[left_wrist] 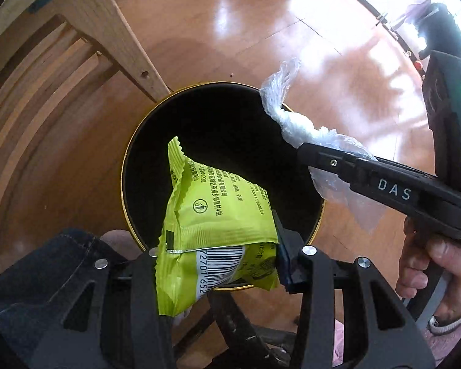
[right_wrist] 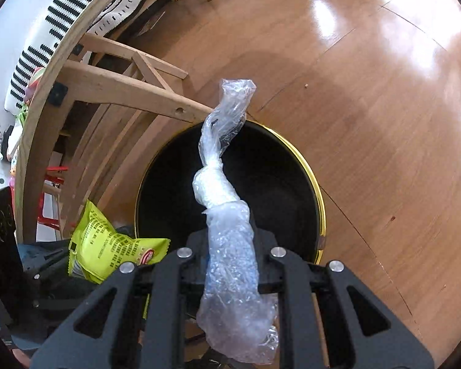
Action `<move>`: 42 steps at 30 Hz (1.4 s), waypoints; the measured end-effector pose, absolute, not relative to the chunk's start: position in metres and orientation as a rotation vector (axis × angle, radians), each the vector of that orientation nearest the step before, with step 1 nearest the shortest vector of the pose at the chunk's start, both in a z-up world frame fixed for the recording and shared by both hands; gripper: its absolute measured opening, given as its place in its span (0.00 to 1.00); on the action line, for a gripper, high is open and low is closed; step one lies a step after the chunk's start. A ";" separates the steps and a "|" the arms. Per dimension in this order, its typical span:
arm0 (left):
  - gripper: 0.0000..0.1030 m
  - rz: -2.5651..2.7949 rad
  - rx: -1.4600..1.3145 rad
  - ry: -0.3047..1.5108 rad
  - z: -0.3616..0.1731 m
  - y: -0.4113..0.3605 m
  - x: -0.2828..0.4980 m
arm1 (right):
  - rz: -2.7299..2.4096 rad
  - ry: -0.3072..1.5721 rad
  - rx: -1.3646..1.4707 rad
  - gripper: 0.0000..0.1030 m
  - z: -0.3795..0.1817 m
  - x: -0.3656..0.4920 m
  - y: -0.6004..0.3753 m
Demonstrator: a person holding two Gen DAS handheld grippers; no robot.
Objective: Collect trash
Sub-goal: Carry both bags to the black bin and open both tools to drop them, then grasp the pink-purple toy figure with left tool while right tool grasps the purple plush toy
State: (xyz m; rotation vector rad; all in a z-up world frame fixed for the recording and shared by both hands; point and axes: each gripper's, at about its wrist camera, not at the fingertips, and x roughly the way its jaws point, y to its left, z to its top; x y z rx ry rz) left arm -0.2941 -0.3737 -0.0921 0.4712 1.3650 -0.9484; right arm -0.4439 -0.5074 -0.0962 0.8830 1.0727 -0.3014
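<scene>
Two pieces of trash hang over one round black bin with a gold rim (left_wrist: 129, 166), and what matters for us is how each lies against that dark opening.

At the left, our left gripper (left_wrist: 221, 246) pinches a lime-green crinkled snack wrapper (left_wrist: 212, 212) by its barcode end, the fingers set apart only by the packet's width. The wrapper's long axis runs from the fingers toward 11 o'clock in the left wrist view, its serrated tip well inside the rim, so most of it lies above the bin's mouth. We judge that letting go here would drop it in, though its held end sits right at the near rim, at 6 o'clock.

At the right, our right gripper (right_wrist: 230, 246) has its fingers pressed nearly together on a twisted strip of clear plastic film (right_wrist: 221, 184). The film's long axis points toward 12 o'clock, crossing the opening, its far tip past the far rim. Of the two, the right gripper seems the better centred.
</scene>
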 end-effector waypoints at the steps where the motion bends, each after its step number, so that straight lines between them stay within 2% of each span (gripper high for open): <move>1: 0.55 -0.941 0.473 1.363 -0.093 -0.373 -0.293 | -0.294 1.064 0.892 0.18 -0.095 -0.444 -0.506; 2: 0.66 -0.933 0.476 1.357 -0.094 -0.372 -0.293 | -0.294 1.056 0.892 0.29 -0.095 -0.437 -0.510; 3: 0.88 -0.913 0.477 1.337 -0.091 -0.371 -0.294 | -0.301 1.040 0.893 0.43 -0.092 -0.437 -0.512; 4: 0.93 -0.897 0.471 1.309 -0.086 -0.370 -0.295 | -0.313 1.020 0.901 0.78 -0.088 -0.439 -0.513; 5: 0.93 -0.888 0.460 1.285 -0.082 -0.368 -0.294 | -0.315 1.000 0.909 0.95 -0.083 -0.441 -0.514; 9: 0.93 -0.851 0.400 1.246 -0.068 -0.356 -0.290 | -0.289 0.880 0.933 0.94 -0.056 -0.448 -0.517; 14: 0.93 -0.934 0.225 1.204 -0.021 -0.324 -0.285 | -0.404 0.749 0.772 0.94 -0.007 -0.455 -0.515; 17: 0.94 -0.890 0.174 1.046 0.035 -0.276 -0.264 | -0.447 0.706 0.600 0.94 0.023 -0.445 -0.501; 22: 0.94 -0.599 0.092 0.920 0.085 -0.181 -0.195 | -0.311 0.712 0.439 0.94 0.053 -0.384 -0.462; 28: 0.94 -0.329 0.124 0.962 0.078 -0.105 -0.122 | -0.203 0.783 0.255 0.94 0.068 -0.291 -0.412; 35: 0.94 -0.356 0.163 1.042 0.048 -0.104 -0.065 | -0.104 0.959 0.107 0.94 0.042 -0.197 -0.387; 37: 0.94 -0.368 0.181 1.058 0.036 -0.105 -0.052 | -0.070 0.953 0.083 0.94 0.039 -0.178 -0.387; 42: 0.94 -0.378 0.228 0.976 0.032 -0.110 -0.045 | -0.005 0.974 0.036 0.95 0.040 -0.127 -0.388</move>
